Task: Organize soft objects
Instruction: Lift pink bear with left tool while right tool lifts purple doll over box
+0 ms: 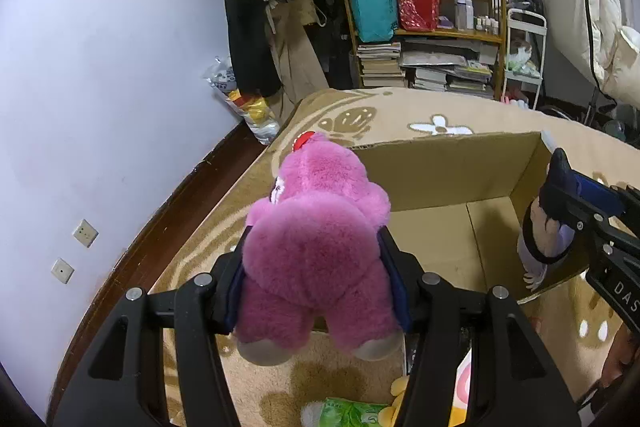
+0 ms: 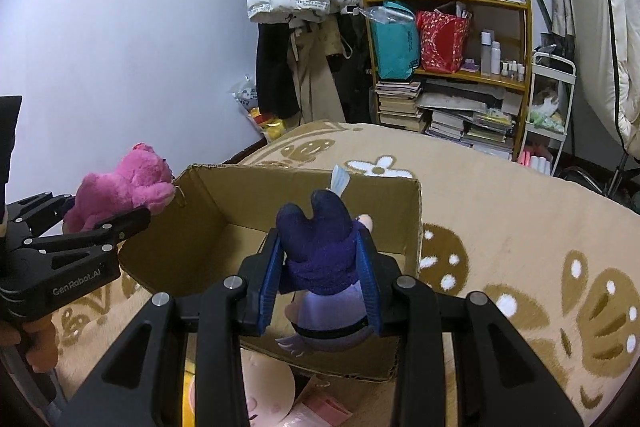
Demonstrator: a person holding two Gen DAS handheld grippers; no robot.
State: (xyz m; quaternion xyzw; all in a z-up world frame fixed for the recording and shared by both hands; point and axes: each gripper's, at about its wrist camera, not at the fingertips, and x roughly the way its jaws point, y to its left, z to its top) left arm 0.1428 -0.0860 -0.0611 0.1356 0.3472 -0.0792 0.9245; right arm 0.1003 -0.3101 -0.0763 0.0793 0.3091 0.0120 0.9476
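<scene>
Pink fluffy plush bear (image 1: 316, 247) sits clamped in the left gripper (image 1: 316, 267) beside the open brown cardboard box (image 2: 224, 199); the right gripper (image 2: 320, 275) squeezes a purple-haired cloth doll (image 2: 320, 259) over its opening.

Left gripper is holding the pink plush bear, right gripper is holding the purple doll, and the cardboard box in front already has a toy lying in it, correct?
Not quite: the cardboard box is empty, as the right wrist view shows. The rest holds: the left gripper grips the pink plush bear and the right gripper grips the purple doll above the box.
</scene>
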